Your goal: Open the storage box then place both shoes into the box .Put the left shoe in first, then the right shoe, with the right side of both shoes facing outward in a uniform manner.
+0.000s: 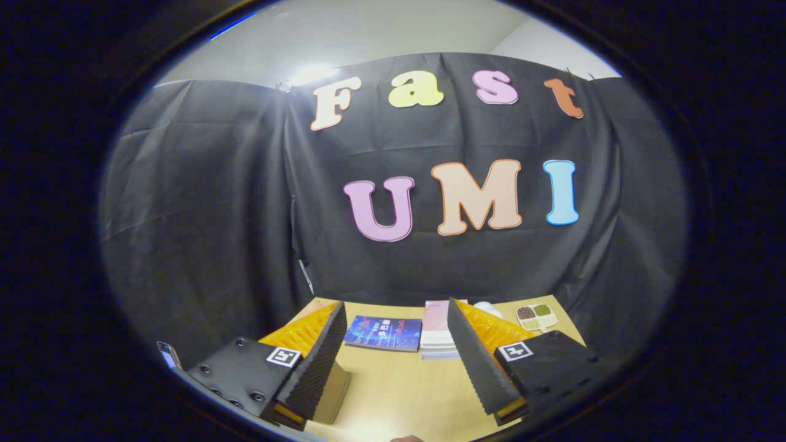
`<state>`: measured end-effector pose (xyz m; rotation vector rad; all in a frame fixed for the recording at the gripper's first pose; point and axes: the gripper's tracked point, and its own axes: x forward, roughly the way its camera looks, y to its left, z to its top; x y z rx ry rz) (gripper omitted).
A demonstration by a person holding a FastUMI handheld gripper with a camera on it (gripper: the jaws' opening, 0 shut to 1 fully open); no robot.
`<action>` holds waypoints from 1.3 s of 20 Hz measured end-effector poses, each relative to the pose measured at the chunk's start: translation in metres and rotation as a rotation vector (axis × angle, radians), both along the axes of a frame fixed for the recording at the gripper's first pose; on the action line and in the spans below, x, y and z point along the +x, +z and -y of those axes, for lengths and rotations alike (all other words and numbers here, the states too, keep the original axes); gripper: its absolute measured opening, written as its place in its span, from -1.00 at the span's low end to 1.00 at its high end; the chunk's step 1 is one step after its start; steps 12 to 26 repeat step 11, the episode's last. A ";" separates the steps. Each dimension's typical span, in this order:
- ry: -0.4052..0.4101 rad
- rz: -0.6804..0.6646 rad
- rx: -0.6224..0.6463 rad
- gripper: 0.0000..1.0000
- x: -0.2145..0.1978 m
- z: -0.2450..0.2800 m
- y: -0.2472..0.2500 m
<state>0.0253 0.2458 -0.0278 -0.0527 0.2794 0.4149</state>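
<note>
My gripper [396, 316] is held level above a light wooden table [399, 387], open, with a wide gap and nothing between the fingers. The corner of a tan box [334, 393] sticks out from under the left finger; the rest of it is hidden, so I cannot tell whether it is the storage box. Between the fingers I see bare tabletop.
Beyond the fingertips a blue book [384, 333] lies flat, with a stack of pink and white books [437, 334] to its right. A small divided dish of beans [536, 315] and a white object [488, 307] sit at the far right. Black cloth walls close the table's far side.
</note>
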 end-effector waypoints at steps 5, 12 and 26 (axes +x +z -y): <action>0.017 0.030 0.017 1.00 -0.004 -0.005 0.005; 0.029 0.033 -0.023 1.00 -0.008 -0.011 -0.003; 0.029 0.033 -0.023 1.00 -0.008 -0.011 -0.003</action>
